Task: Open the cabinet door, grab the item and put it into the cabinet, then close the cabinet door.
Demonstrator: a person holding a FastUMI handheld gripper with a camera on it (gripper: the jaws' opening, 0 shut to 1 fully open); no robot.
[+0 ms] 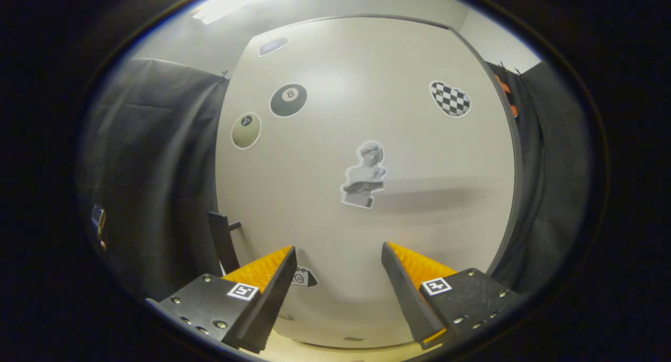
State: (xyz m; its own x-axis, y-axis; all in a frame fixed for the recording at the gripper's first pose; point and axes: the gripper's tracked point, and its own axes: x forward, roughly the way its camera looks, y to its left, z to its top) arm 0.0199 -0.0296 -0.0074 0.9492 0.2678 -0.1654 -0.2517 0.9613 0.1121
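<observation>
Nearest the camera, the gripper [338, 257] is seen with its 2 fingers [272, 286] spread wide apart, and nothing is held between them. A small square marker is carried on each finger base. Just ahead of the fingers, the pale cabinet door [325, 142] is faced; it appears closed, and most of what lies beyond the fingers is taken up by it. A dark handle [223, 241] is mounted near the door's left edge, just beyond the left finger and untouched by it. Several stickers are fixed to the door: a black 8-ball sticker [288, 100] high on the left, a pale ball sticker [246, 130] just below and to the left of it, a chequered heart sticker [450, 98] high on the right, and a bust sticker [365, 174] near the middle, beyond the gap between the fingers. A small dark sticker [304, 278] is partly hidden beside the left fingertip, and another dark sticker [273, 46] sits near the door's top. Black cloth [157, 168] is hung on both sides of the cabinet. The item to be stowed cannot be made out. A strip of light-coloured surface [314, 351] is visible beneath the door.
</observation>
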